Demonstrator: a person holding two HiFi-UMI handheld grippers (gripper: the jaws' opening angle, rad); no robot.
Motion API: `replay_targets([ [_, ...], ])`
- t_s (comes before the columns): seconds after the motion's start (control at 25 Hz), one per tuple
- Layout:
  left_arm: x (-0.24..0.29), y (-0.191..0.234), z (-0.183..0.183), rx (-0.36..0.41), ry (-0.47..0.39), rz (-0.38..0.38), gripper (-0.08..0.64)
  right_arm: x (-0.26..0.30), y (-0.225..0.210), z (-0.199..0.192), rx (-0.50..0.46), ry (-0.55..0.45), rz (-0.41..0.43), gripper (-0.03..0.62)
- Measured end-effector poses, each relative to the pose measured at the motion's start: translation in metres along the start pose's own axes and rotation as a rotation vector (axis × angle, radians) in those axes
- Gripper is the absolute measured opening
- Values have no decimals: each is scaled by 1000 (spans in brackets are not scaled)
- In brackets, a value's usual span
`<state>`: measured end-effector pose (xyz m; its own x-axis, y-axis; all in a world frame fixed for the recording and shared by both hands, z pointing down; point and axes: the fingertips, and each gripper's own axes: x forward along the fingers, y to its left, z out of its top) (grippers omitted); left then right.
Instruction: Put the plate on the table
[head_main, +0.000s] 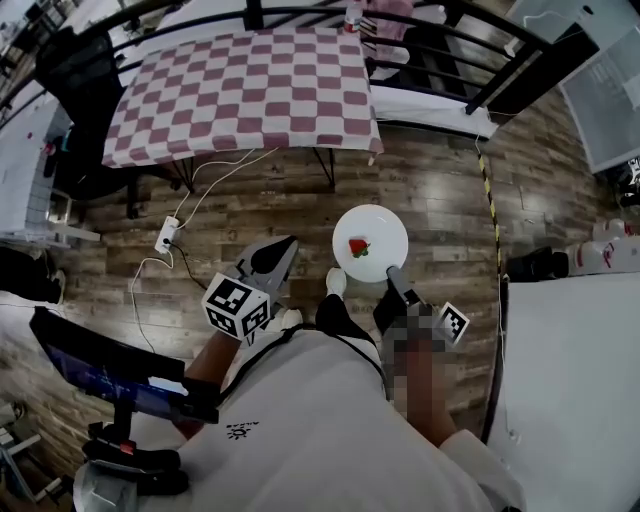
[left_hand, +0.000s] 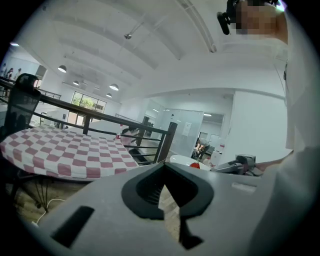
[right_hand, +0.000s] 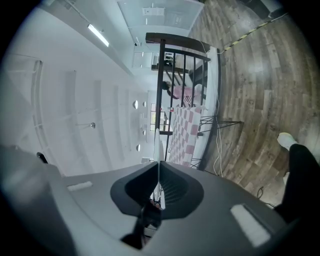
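Observation:
A white plate (head_main: 372, 232) carrying a small red piece of food (head_main: 359, 247) hangs above the wooden floor. My right gripper (head_main: 393, 271) is shut on its near rim. In the right gripper view the plate (right_hand: 158, 142) shows edge-on as a thin white line between the closed jaws of that gripper (right_hand: 158, 163). The table with the red-and-white checked cloth (head_main: 245, 90) stands ahead, beyond the plate. My left gripper (head_main: 287, 246) is left of the plate, apart from it, its tips together and holding nothing. The left gripper view shows that gripper (left_hand: 163, 168), the plate (left_hand: 184, 160) and the table (left_hand: 60, 150).
A black railing (head_main: 420, 40) runs behind the table. A power strip (head_main: 167, 235) and white cables lie on the floor left of centre. A black chair (head_main: 85, 80) stands at the table's left end. A white surface (head_main: 570, 380) fills the right side, and yellow-black tape (head_main: 490, 200) runs along the floor.

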<state>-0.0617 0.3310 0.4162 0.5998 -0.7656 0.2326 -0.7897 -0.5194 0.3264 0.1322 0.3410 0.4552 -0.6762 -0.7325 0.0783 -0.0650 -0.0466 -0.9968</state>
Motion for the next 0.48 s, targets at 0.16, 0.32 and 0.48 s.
replay_targets([
  [0.16,35,6,15,2,-5,-5,2,18,4,30,-7,10,4,15],
  [0.32,64,14,30,7,-12,1,2,37,9,56,-3,19,16,15],
  [0.48,88,21,42,10,-21,16,2,57,12,78,-2,37,26,15],
])
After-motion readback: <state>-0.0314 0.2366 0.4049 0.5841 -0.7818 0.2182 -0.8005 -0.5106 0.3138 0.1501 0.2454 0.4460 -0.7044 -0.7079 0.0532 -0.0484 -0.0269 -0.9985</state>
